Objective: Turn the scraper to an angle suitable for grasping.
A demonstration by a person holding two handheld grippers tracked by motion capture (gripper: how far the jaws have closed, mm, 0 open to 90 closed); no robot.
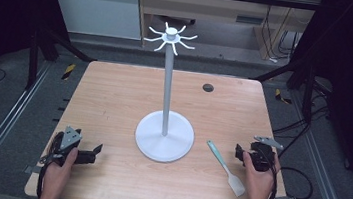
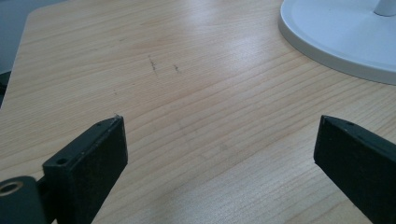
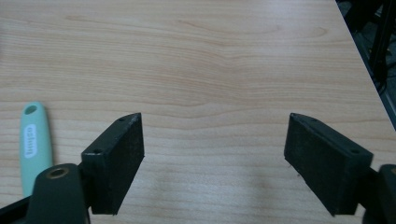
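**Both grippers idle on the table, spatula beside the right one**

The right gripper (image 1: 240,153) rests low over the wooden table (image 1: 113,102), held by the person's right hand (image 1: 259,182). In the right gripper view its two black jaws stand wide apart, with bare wood grain between them and nothing clamped. The spatula (image 1: 225,167) lies flat on the table just to the left of this gripper, near it but not touching. Its mint-green handle (image 3: 33,145) shows in the right gripper view just outside the left jaw, with the hanging hole at the far end; its white blade points back toward the person.

The left gripper (image 1: 96,152) sits near the table's front left corner, held by the left hand (image 1: 60,169). In the left gripper view its jaws are likewise spread wide, with only table surface between them. Ahead of this gripper and to its right stands the white rack (image 1: 168,86): a round base (image 2: 341,37) on the table, an upright pole, and a ring of curved hooks at the top. The rack stands between the two grippers, farther from the person, and apart from both.
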